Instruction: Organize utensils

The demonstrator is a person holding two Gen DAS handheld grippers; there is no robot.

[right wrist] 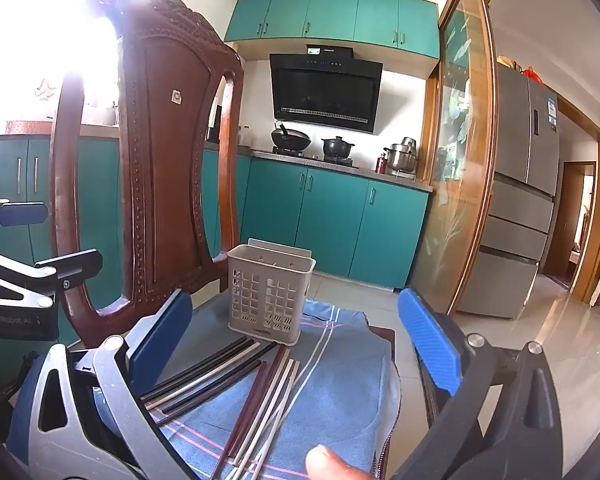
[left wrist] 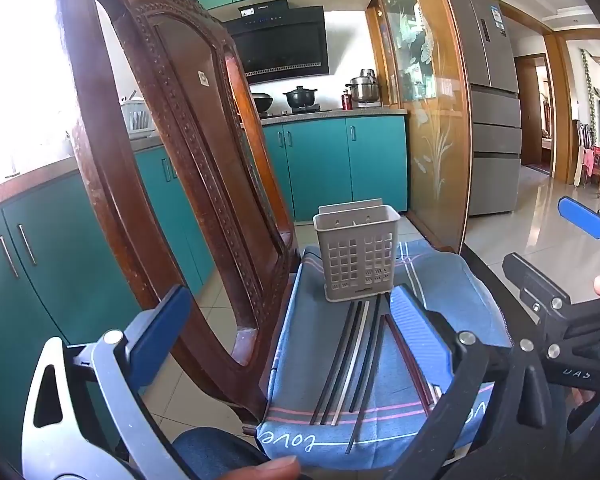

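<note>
Blue pads frame both my views: my left gripper (left wrist: pixel 292 332) hangs with its jaws wide apart and nothing between them, and my right gripper (right wrist: pixel 300 344) is spread just as wide, also empty. Below them I see chopsticks (right wrist: pixel 236 380) lying loose on a blue cloth (right wrist: pixel 340 392) over the chair (right wrist: pixel 160 152) seat, black, white and dark red ones fanned out. Just beyond their tips stands the grey utensil basket (left wrist: pixel 356 260), upright on the same cloth.
</note>
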